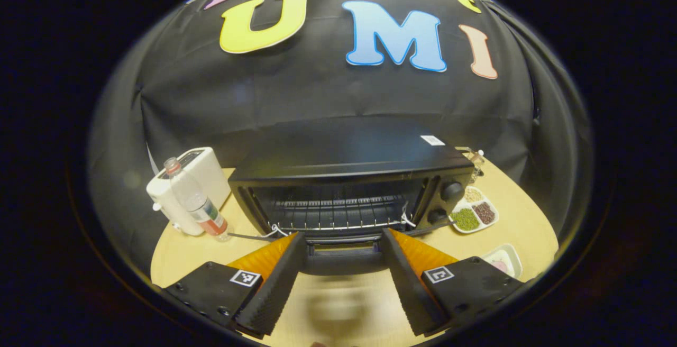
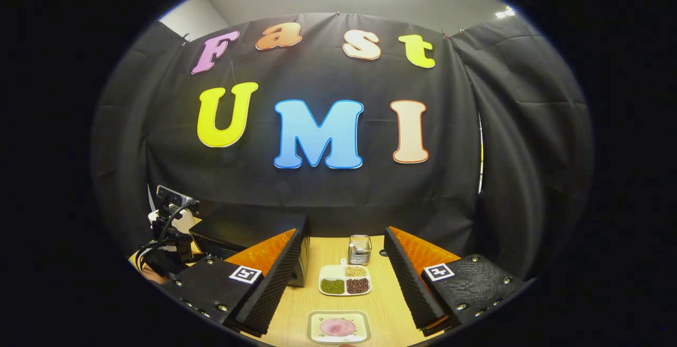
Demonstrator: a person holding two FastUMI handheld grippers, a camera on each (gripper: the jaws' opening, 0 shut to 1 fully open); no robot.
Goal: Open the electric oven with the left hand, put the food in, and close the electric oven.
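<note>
Left gripper view: black box-shaped electric oven (image 1: 349, 177) on pale wooden table (image 1: 518, 220), door dropped open, wire rack bare. Risks knocking the lowered door or spilling food on entry. Left gripper (image 1: 344, 275) low before the door, spread wide, empty. Right gripper (image 2: 341, 278) wide, empty, above small white dish of pink food (image 2: 338, 327).

black oven (image 1: 349, 177), door open, pink food (image 2: 337, 327) plated

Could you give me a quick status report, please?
Both tools open, empty. Oven door down, rack bare. Food dish waiting below right tool. Left tool at door.
</note>
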